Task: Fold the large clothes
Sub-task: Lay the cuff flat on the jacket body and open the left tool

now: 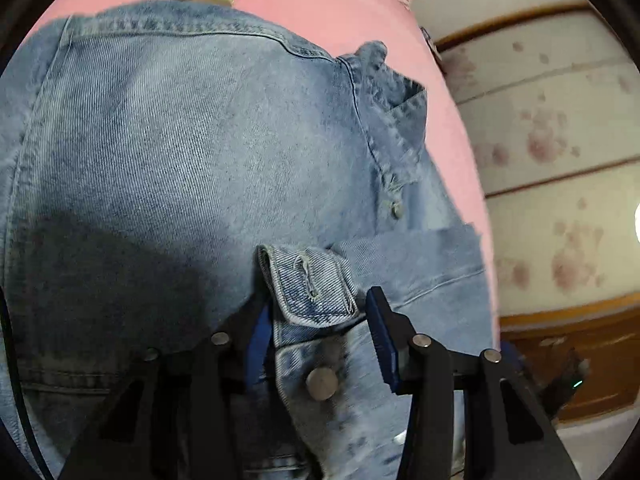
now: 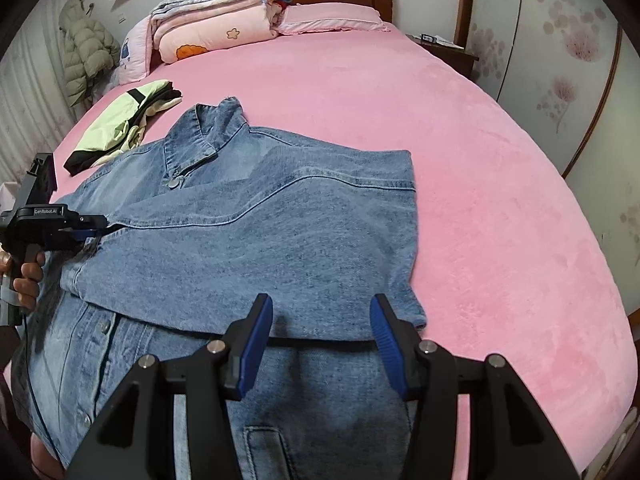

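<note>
A blue denim jacket point(image 2: 280, 232) lies spread on the pink bed point(image 2: 500, 200), collar point(image 2: 200, 140) toward the headboard and one side folded over its body. In the left wrist view the jacket point(image 1: 160, 140) fills the frame. Its buttoned sleeve cuff point(image 1: 312, 284) stands between the blue pads of my left gripper point(image 1: 318, 300), which is shut on it. The right wrist view shows that left gripper point(image 2: 92, 232) at the jacket's left edge, held by a hand point(image 2: 28, 276). My right gripper point(image 2: 320, 320) hovers open over the jacket's near folded edge, with nothing between its fingers.
A green and black garment point(image 2: 120, 128) lies folded on the bed beyond the jacket's collar. Folded quilts point(image 2: 216, 20) and a pink pillow point(image 2: 332, 20) sit against the wooden headboard. A nightstand point(image 2: 444, 46) and flowered wardrobe doors point(image 2: 560, 80) stand right of the bed.
</note>
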Tool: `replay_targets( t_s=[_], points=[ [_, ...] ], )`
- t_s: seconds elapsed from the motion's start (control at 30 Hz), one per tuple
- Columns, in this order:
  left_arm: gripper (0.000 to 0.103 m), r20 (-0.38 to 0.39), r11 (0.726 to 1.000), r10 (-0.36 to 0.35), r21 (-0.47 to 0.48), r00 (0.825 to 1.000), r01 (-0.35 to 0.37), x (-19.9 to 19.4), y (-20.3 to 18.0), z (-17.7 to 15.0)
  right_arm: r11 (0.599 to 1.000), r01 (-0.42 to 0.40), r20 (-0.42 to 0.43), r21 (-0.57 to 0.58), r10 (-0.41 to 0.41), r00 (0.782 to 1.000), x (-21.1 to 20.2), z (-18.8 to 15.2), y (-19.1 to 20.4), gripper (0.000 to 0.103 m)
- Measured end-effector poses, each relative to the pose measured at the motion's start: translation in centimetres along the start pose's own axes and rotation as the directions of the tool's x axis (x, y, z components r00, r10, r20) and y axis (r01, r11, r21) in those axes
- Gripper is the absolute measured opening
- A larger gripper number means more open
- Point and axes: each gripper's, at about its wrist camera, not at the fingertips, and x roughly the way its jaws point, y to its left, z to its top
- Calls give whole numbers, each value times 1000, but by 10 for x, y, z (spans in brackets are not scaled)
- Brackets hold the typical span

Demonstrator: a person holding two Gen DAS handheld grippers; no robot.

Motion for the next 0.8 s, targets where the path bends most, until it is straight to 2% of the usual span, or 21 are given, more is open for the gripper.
replay_targets(
  t_s=[0.1, 0.13, 0.17, 0.2, 0.3, 0.4, 0.5, 0.57, 0.63, 0.73, 0.8],
  points=[
    [44, 12, 1000, -17, -19, 1000, 17, 1, 1, 2, 1000, 6, 2, 6, -6, 1000, 1, 1, 2, 51],
    [41, 18, 1000, -7, -23, 1000, 8, 2, 0, 2, 1000, 6, 0, 8, -6, 1000, 1, 1, 1, 51],
    [20, 13, 999, -7, -36, 1000, 7, 4, -2, 2, 1000, 6, -2, 11, -6, 1000, 2, 2, 1, 51],
    [17, 7, 999, 4, -51, 1000, -4, 7, -2, 2, 1000, 8, -5, 14, -8, 1000, 3, 2, 1, 51],
    [11, 52, 996, 83, -36, 995, -81, 3, -18, -4, 999, 14, -6, 30, -14, 1000, 3, 4, -2, 51],
    [10, 121, 987, 148, 50, 982, -155, -15, -52, -12, 999, 23, 11, 43, -24, 1000, -2, 6, -7, 51],
    [10, 218, 956, 208, 161, 954, -245, -40, -92, -13, 998, 45, 36, 53, -47, 998, -7, 10, -14, 51],
    [10, 312, 921, 252, 213, 916, -326, -56, -114, -6, 996, 55, 44, 68, -58, 997, -5, 17, -21, 51],
    [10, 354, 903, 279, 221, 893, -370, -64, -124, 7, 994, 56, 51, 93, -61, 997, -2, 25, -28, 51],
    [10, 348, 892, 320, 202, 881, -404, -54, -120, 28, 990, 48, 49, 136, -55, 997, 10, 39, -39, 51],
    [10, 312, 884, 351, 199, 883, -422, -37, -113, 37, 987, 57, 40, 149, -64, 997, 22, 48, -44, 51]
  ],
)
